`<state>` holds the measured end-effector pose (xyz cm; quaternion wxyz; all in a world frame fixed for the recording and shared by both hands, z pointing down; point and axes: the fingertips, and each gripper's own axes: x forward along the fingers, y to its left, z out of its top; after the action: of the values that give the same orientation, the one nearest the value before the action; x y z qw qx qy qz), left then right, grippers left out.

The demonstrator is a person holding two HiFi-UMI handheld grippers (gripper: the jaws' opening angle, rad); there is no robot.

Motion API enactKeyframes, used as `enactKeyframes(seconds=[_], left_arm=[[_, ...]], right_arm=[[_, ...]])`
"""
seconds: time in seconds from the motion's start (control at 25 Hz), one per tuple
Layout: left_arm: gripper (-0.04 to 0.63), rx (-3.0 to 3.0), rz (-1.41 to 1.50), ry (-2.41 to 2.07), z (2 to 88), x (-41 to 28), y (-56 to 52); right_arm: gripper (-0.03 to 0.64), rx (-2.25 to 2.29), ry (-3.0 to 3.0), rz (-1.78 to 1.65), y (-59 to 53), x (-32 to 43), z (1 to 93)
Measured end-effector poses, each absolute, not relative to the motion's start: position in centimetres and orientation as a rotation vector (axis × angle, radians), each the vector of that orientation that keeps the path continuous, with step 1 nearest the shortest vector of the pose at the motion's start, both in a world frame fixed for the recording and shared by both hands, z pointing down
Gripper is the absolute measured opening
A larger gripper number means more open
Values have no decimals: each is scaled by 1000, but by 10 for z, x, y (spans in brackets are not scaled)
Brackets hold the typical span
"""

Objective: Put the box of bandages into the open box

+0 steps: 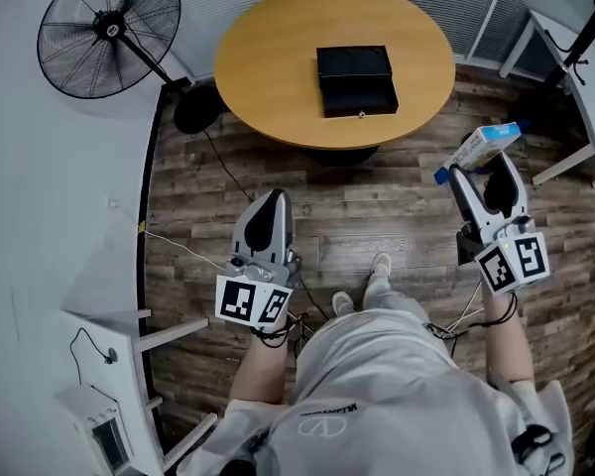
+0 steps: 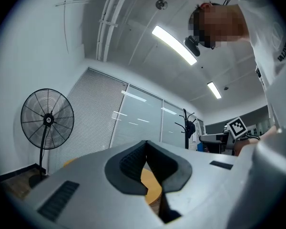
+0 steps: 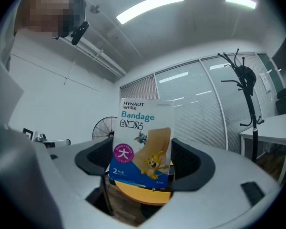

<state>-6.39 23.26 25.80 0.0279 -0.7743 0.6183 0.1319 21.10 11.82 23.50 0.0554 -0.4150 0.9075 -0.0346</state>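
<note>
Head view, item one: what do you list on the table point(image 1: 263, 43)?

I list one black open box point(image 1: 356, 80), lid back, near the middle of the round wooden top. Nothing else stands on it.

Item two, the box of bandages?

I see the box of bandages point(image 1: 486, 145) in the right gripper point(image 1: 484, 175), over the wooden floor point(image 1: 377, 228), to the right of the table and well apart from the open box. In the right gripper view its printed front point(image 3: 142, 142) faces the camera, upright, with a jaw pad pressed against each side. I record that gripper as clamped on it.

Item three, the left gripper?

The left gripper point(image 1: 274, 196) hangs over the floor, on the near side of the table. In the left gripper view its jaws meet at the tips with nothing between them; I record it as closed and empty. The table edge point(image 2: 150, 185) shows through the gap lower down.

Other stock?

One standing fan point(image 1: 109, 28), left of the table, by the wall. One coat stand point(image 3: 245, 89), in the right gripper view only.
</note>
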Motion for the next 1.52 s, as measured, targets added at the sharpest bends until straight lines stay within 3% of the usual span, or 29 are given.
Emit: enactKeyframes(seconds=[0.96,1.28,1.52], left_arm=[[8,-2322,334,2017,263,-2,79],[8,-2313,321,2070,264,-53,49],[8,-2317,324,2062,273,-49,40]], right_arm=[[400,-1016,2891,-192,-40,225,261],[400,-982,2937,-243,-74,167,271],[400,-987,2943,-248,-81,169,282]])
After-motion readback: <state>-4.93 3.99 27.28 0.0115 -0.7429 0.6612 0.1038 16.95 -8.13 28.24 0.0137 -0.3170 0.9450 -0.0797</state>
